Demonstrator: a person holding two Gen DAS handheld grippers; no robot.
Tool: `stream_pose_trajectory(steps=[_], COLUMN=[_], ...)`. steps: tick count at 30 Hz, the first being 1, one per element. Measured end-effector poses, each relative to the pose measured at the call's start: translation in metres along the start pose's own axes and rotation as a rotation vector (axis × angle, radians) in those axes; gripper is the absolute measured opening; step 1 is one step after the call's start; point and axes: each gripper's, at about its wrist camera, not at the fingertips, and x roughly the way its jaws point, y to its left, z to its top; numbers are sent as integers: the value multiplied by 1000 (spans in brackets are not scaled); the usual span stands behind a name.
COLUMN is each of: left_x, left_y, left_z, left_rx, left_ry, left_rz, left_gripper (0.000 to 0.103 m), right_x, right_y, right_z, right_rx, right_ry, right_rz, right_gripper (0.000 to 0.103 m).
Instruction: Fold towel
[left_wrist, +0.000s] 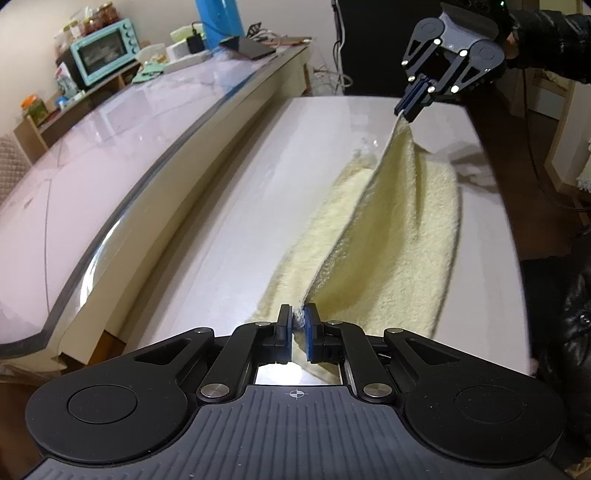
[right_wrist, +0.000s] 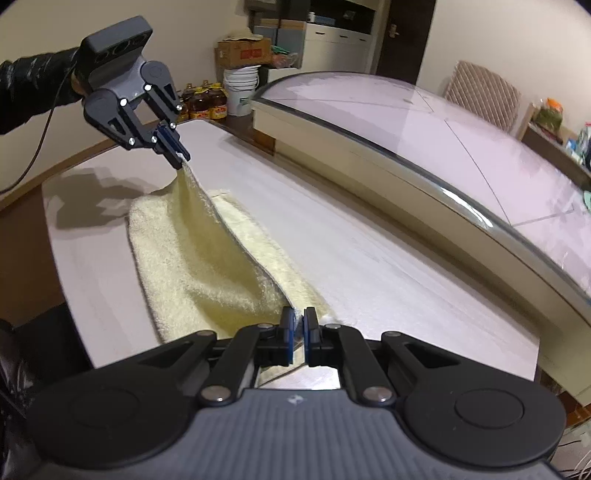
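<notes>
While pinched at both corners, towel (left_wrist: 402, 221) aloft.

Mint toaster oven (left_wrist: 105, 50) on shelf; oil bottles (right_wrist: 207, 101), white bucket (right_wrist: 242, 92) on floor.

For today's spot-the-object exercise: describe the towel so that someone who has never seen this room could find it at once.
Find the white table beside the glass-topped counter. On it lies the towel, pale yellow terry cloth. It is the only cloth there, with one edge lifted and pinched by the left gripper and right gripper.
</notes>
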Motion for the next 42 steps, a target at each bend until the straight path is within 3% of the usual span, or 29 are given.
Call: stream_pose_trajectory(steps=[11,18,23,25,33,35,37,42], left_x=[30,37,39,37,16,10,3,-18], left_y=[27,24,22,23,21,19,14,-8], left_z=[-4,-5,-10,-11,-23,-25,-27,-33], left_rx=[-35,-50,-70,-77,-120,-135,-152,-228], left_ry=[37,81,133,134,100,84,65,-6], left_rz=[-6,0,26,32,97,110,125,187], left_gripper=[7,8,16,22,27,32,42,64], right_x=[23,34,37,35,17,6,-5,-27], right_y=[-27,-33,-33,-37,-50,-51,-49,-35], right_z=[-7,-10,-14,-15,-24,-29,-36,-56], right_rx=[68,116,150,172,280,342,414,553], right_ry=[22,48,71,64,25,-5,-36,-96], right_rz=[22,36,31,20,-57,-44,-23,24], right_gripper=[6,6,6,9,23,30,44,44])
